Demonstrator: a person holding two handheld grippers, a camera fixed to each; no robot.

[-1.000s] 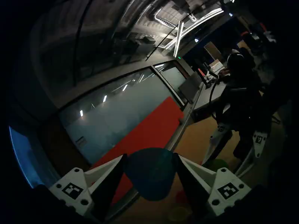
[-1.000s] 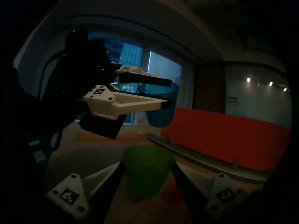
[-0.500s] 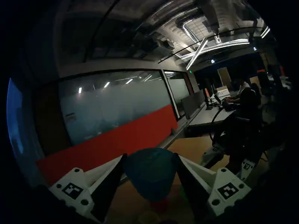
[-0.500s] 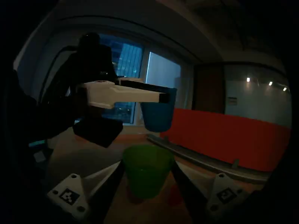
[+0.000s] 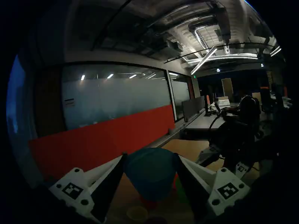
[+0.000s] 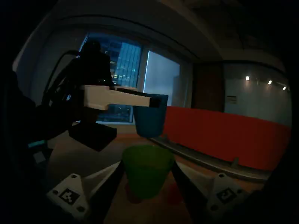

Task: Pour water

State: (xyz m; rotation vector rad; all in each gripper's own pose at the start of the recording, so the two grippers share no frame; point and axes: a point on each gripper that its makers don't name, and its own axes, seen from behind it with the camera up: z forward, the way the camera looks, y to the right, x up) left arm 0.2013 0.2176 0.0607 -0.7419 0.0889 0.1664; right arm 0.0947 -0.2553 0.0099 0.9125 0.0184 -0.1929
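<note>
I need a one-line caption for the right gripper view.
Right claw grips a green cup; left claw holds a blue cup upright beyond it.

Looks like smooth, faintly see-through plastic for the blue cup (image 5: 150, 179), with a dull sheen; much the same for the green cup (image 6: 148, 170). Matt white plastic on the left gripper (image 5: 149, 161) and right gripper (image 6: 148, 164), with matt black inner faces on the fingers (image 5: 108, 183). Tan, wood-like and smooth for the table (image 6: 149, 212). Flat matt red on the wall panel (image 5: 112, 138), frosted glass (image 5: 112, 97) above, bare metal ducts (image 5: 194, 28) at the ceiling
</note>
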